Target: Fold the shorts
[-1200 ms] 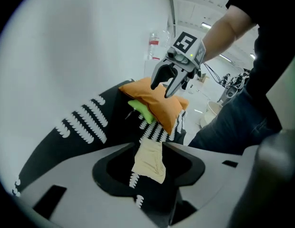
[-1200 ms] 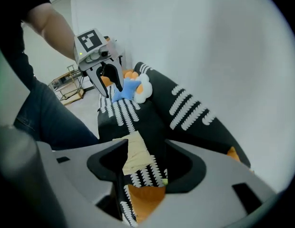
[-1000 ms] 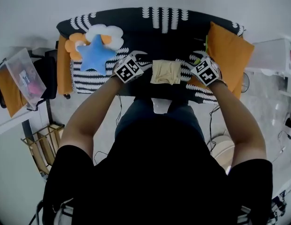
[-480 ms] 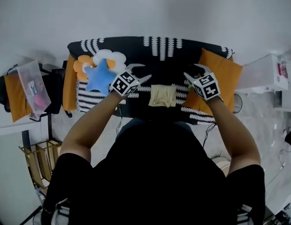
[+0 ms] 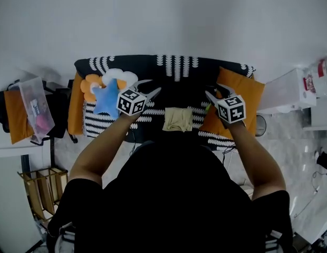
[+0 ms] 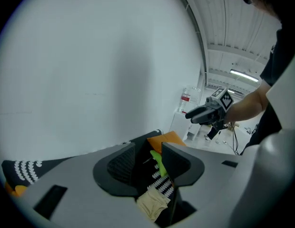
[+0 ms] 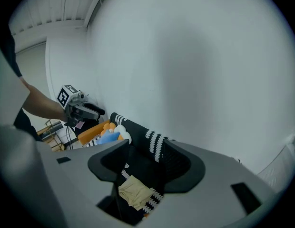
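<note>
While the folded beige shorts (image 5: 178, 119) lie on the black-and-white cover (image 5: 153, 68), between and below your two tongs, you hold both clear of them. Your left tongs (image 5: 154, 86) are released and empty, and your right tongs (image 5: 212, 90) likewise grasp nothing. A blue star cushion (image 5: 105, 96) sits outside the left tongs, an orange cushion (image 5: 243, 91) beside the right.
</note>
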